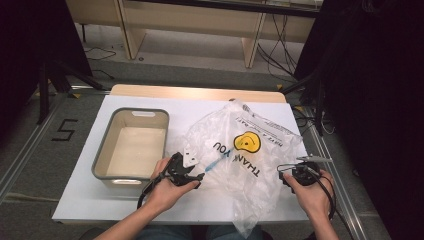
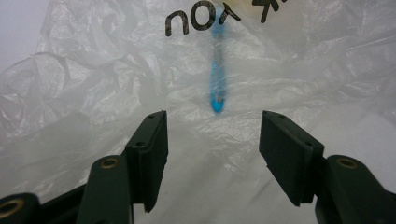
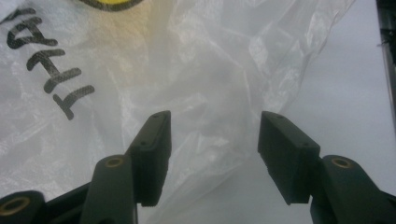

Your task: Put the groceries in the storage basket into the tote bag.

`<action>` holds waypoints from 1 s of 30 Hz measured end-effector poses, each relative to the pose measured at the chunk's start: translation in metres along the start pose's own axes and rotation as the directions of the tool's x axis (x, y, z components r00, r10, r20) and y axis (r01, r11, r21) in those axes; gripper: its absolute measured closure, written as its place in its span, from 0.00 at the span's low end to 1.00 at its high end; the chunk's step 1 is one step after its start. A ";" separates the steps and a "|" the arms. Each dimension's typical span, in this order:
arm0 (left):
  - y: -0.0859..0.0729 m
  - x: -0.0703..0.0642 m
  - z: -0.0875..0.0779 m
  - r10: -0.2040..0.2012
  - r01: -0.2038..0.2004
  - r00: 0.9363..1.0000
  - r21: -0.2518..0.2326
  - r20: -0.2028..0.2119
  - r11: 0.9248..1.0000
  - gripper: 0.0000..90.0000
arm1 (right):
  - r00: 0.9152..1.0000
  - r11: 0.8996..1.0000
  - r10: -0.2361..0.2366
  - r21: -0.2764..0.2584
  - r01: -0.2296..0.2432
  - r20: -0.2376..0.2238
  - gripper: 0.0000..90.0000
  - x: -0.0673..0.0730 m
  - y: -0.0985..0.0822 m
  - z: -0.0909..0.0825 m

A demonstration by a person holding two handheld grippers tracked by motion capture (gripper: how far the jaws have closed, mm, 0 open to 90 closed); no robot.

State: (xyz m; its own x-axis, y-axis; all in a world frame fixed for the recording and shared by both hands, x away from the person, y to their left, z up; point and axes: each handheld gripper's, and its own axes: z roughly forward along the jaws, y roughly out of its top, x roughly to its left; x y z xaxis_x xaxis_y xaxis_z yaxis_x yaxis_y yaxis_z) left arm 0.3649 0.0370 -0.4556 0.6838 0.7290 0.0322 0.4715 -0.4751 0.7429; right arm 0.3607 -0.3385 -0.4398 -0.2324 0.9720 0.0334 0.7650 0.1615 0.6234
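Lying crumpled across the right half of the white board (image 1: pixel 150 210), a translucent plastic bag (image 1: pixel 235 165) printed with "THANK YOU" and a yellow smiley face reaches from near the far edge down to the near edge, where one tail of it hangs over. Inside it, showing through the film, is a slim blue stick-shaped thing (image 1: pixel 214 163), perhaps a toothbrush or pen, though I cannot tell which; in the left gripper view it points straight away from the jaws (image 2: pixel 217 84). The left gripper (image 1: pixel 192 177) sits at the bag's left side, its jaws standing wide apart with only loose film below and beyond them, pinching nothing. The right gripper (image 1: pixel 295 172) hovers by the bag's right side near the board's right edge, its jaws likewise spread, with wrinkled plastic (image 3: pixel 210 93) lying between and ahead of them but not pressed. On the left half of the board stands a grey-rimmed rectangular bin (image 1: pixel 102 150), open-topped, its pale inside bare.
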 end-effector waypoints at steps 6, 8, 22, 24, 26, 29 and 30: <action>-0.001 -0.002 0.001 0.004 -0.004 1.000 0.005 0.006 1.000 0.46 | 0.998 0.997 0.051 0.059 -0.049 -0.045 0.51 0.000 -0.002 0.005; 0.000 -0.003 0.001 0.007 -0.007 1.000 0.004 0.007 1.000 0.47 | 0.996 0.996 0.065 0.072 -0.060 -0.061 0.51 0.000 -0.003 0.006; 0.000 -0.001 0.001 0.005 -0.005 1.000 0.009 0.004 1.000 0.47 | 0.995 0.977 0.044 0.211 -0.025 -0.087 0.62 0.008 -0.008 0.017; 0.000 -0.002 0.002 0.003 -0.003 1.000 0.010 0.006 1.000 0.47 | 0.996 0.975 0.014 0.221 0.005 -0.084 0.69 0.010 -0.007 0.018; 0.000 -0.001 0.002 0.007 -0.007 1.000 0.012 0.008 1.000 0.47 | 0.997 0.975 -0.002 0.223 0.020 -0.080 0.76 0.011 -0.006 0.019; 0.000 -0.001 0.002 0.007 -0.007 1.000 0.012 0.009 1.000 0.47 | 0.997 0.972 -0.022 0.230 0.038 -0.072 0.83 0.012 -0.005 0.020; 0.000 -0.001 0.002 0.007 -0.007 1.000 0.014 0.010 1.000 0.47 | 0.997 0.971 -0.044 0.234 0.059 -0.070 0.89 0.013 -0.004 0.020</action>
State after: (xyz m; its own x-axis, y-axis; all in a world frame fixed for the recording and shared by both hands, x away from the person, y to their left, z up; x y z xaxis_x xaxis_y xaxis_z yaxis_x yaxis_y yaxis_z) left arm 0.3655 0.0356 -0.4574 0.6923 0.7210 0.0309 0.4743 -0.4868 0.7336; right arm 0.3668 -0.3234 -0.4579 -0.3070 0.9498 0.0602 0.8690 0.2540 0.4246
